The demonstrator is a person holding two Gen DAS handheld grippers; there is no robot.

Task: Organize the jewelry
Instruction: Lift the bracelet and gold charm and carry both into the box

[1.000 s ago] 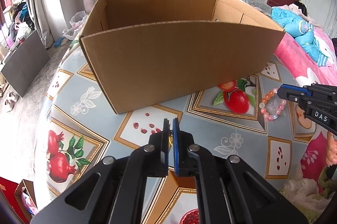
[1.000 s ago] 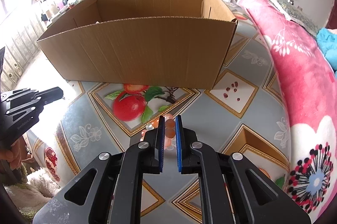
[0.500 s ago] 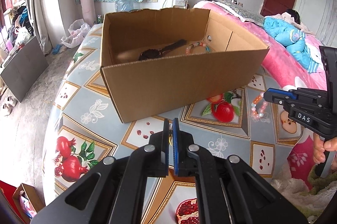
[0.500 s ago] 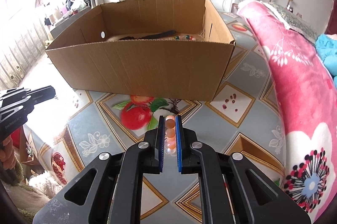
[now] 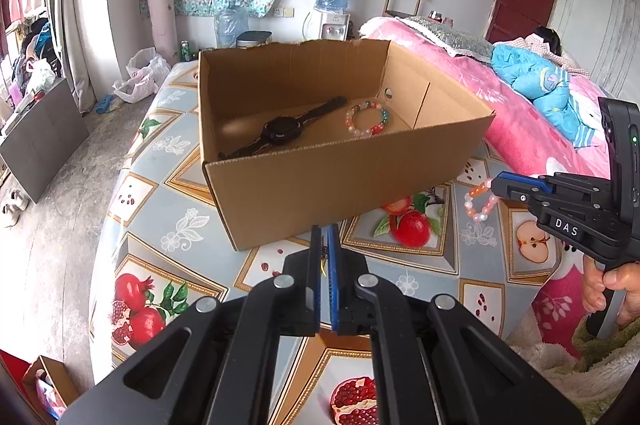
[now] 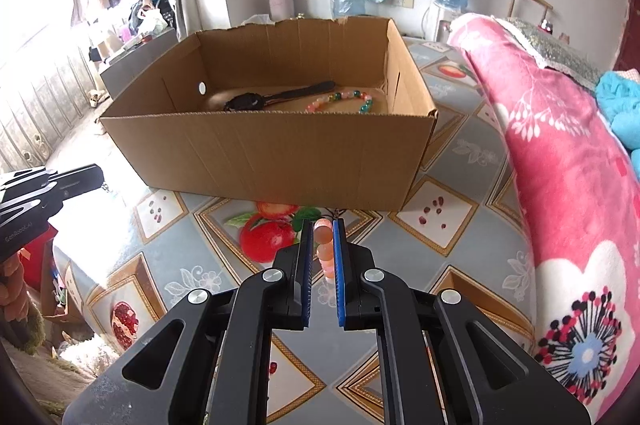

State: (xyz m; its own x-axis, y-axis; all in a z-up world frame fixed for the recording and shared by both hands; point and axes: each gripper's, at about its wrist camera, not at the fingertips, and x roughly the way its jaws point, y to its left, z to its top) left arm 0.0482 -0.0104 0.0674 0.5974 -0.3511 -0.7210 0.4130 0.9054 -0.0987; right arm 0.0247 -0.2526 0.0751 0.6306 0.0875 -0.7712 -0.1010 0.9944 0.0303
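Observation:
An open cardboard box (image 5: 340, 185) (image 6: 272, 157) stands on the fruit-patterned table. A black watch (image 5: 282, 131) (image 6: 248, 101) and a multicoloured bead bracelet (image 5: 368, 117) (image 6: 344, 99) lie in it. My right gripper (image 6: 323, 223) (image 5: 496, 187) is shut on a pink and orange bead bracelet (image 6: 325, 253) (image 5: 478, 205), which hangs above the table in front of the box's right corner. My left gripper (image 5: 324, 229) (image 6: 98, 181) is shut before the box's front wall, with a thin chain-like piece (image 5: 322, 261) pinched between its pads; I cannot make out what it is.
The tablecloth (image 5: 180, 225) drops off at the left toward the floor. A pink bed cover (image 6: 560, 185) rises at the right of the table. A hand (image 5: 608, 289) grips the right gripper's handle. A small carton (image 5: 44, 381) sits on the floor below left.
Both grippers have risen, so the inside of the box with the watch and bracelet has come into view. The pink bracelet has come up off the table with the right gripper.

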